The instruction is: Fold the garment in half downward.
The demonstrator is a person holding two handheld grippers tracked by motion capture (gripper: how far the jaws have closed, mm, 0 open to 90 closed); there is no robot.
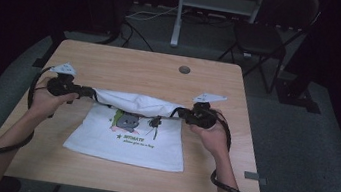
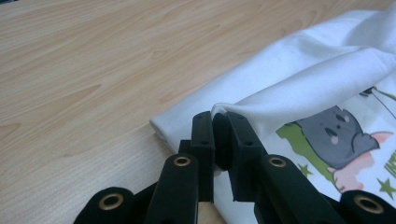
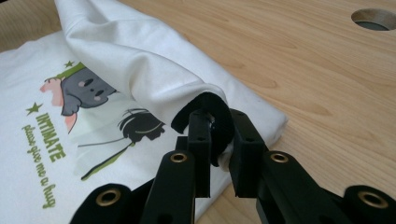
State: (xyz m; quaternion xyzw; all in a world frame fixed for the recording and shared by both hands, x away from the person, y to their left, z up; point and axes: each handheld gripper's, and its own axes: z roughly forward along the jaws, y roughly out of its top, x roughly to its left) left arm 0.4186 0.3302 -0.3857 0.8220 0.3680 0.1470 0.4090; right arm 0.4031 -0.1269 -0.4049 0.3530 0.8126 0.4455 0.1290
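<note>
A white T-shirt [image 1: 126, 143] with a grey cartoon animal and green lettering lies on the wooden table [image 1: 147, 70]. Its far edge is lifted into a fold [image 1: 135, 102] stretched between both grippers. My left gripper [image 1: 89, 93] is shut on the left end of that fold [image 2: 280, 100]; its black jaws [image 2: 219, 122] pinch the white cloth. My right gripper [image 1: 182, 113] is shut on the right end, where the shirt's cloth and a black strip [image 3: 205, 105] sit between the jaws [image 3: 215, 122]. The print [image 3: 81, 91] lies face up beneath the fold.
A round grommet hole [image 1: 184, 69] sits in the table's far middle. Behind the table stand a dark folding chair [image 1: 262, 38] and a metal stand [image 1: 179, 11]. Cables trail from both grippers along the person's forearms. Bare wood shows beyond the shirt.
</note>
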